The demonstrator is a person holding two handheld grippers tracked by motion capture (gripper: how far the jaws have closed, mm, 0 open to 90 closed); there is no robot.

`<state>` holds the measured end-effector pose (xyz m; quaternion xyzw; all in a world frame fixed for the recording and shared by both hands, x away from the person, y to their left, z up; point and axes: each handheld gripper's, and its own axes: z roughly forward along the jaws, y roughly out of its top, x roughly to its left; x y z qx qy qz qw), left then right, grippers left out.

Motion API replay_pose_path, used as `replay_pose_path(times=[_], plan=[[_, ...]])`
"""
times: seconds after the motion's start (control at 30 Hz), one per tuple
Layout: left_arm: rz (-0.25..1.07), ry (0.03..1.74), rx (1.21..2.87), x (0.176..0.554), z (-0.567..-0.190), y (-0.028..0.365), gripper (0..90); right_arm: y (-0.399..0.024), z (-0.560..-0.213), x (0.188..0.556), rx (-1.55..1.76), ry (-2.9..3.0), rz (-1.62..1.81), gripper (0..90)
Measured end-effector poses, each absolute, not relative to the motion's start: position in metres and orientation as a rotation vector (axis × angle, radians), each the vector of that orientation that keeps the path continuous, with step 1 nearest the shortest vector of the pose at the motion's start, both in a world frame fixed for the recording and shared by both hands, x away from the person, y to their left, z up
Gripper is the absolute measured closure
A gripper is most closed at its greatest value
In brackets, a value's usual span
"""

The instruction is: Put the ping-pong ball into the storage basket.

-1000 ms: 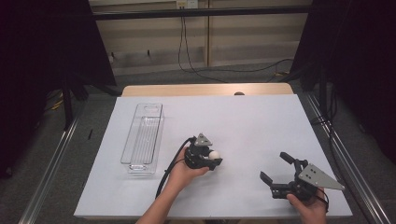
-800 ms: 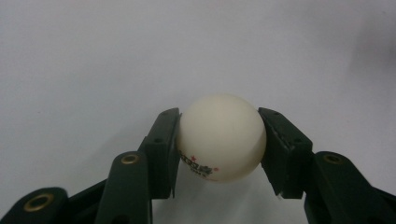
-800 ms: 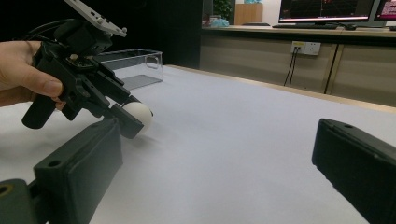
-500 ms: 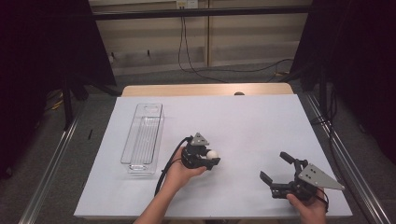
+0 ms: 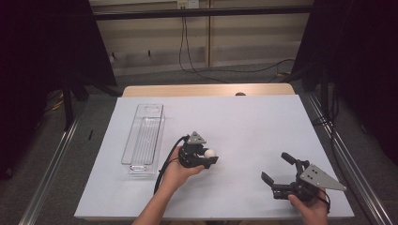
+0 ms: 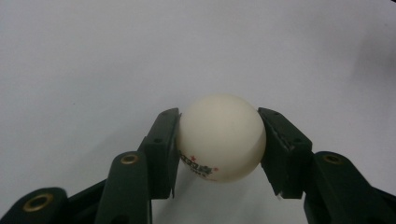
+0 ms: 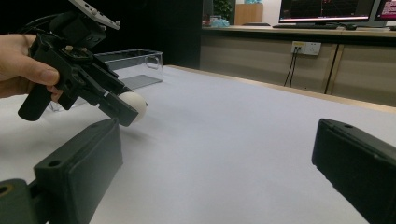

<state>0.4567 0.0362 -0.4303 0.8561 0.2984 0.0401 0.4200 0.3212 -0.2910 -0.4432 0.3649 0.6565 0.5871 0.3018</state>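
Observation:
A white ping-pong ball [image 6: 219,137] with small printed lettering is pinched between the black jaws of my left gripper [image 6: 218,113]. In the high view that gripper [image 5: 210,156] and the ball [image 5: 209,153] are near the middle of the white table [image 5: 244,122]. The right gripper view shows the ball [image 7: 135,103] held just above the table surface, with a shadow under it. My right gripper [image 5: 275,166] rests near the front right of the table, jaws wide apart and nothing between them [image 7: 219,140].
A long clear plastic tray [image 5: 144,136] lies empty to the left of the left gripper, also seen in the right gripper view as the tray [image 7: 135,63]. Metal rails [image 5: 51,164] run along both sides of the table. A cable trails from the left gripper.
The left gripper has shifted slightly to the left with the ball still in its jaws. The right gripper has stayed where it was.

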Motion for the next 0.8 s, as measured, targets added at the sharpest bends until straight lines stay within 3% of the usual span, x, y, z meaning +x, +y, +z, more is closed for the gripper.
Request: replay_pose_path(times=[0.8], plan=[[0.125,0.748,2.153,0.457,-0.421,0.047,51.1,-0.293,-0.444,0.323,0.991,1.738,1.546,1.1]])
